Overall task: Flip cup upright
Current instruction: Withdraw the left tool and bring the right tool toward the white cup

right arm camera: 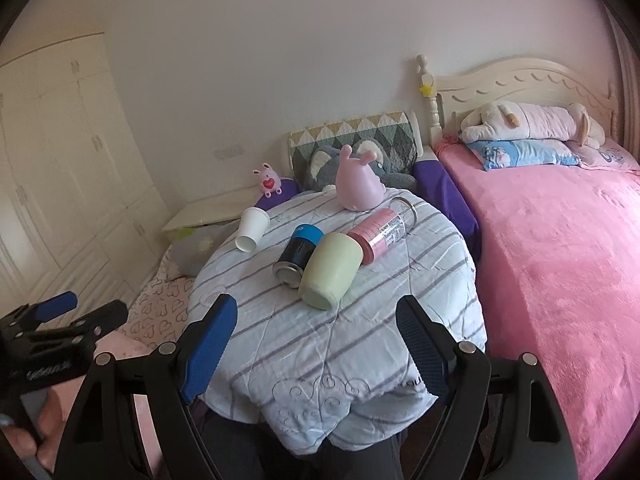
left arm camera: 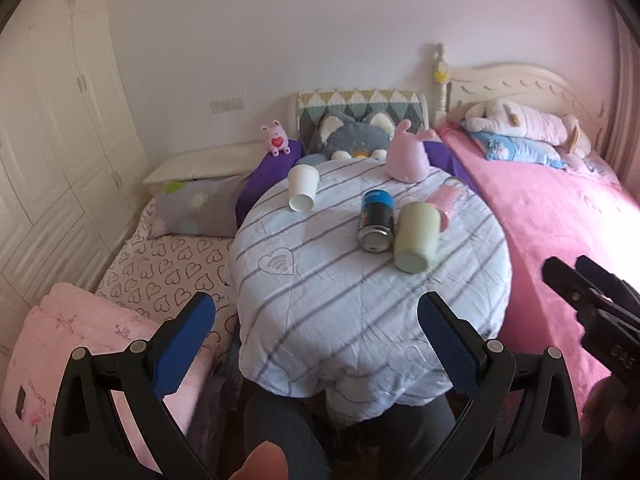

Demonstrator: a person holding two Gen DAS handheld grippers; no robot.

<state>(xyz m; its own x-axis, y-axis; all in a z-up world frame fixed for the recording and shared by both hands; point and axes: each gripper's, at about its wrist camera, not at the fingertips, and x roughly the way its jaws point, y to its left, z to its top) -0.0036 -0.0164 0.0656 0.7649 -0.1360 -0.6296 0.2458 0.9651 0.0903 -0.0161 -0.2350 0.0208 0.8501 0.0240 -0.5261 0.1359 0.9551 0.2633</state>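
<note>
A round table with a striped white cloth (right arm camera: pixel 320 344) is holding a white paper cup (right arm camera: pixel 251 227), a dark can (right arm camera: pixel 298 255), a light green cup (right arm camera: pixel 330 271), a pink bottle (right arm camera: pixel 380 233) and a pink soft toy (right arm camera: pixel 357 187), all lying down except the toy.

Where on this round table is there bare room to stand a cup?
The near half of the table is bare, from the green cup to the front edge. A smaller patch lies between the white cup and the can. The can, green cup and pink bottle crowd together.
</note>
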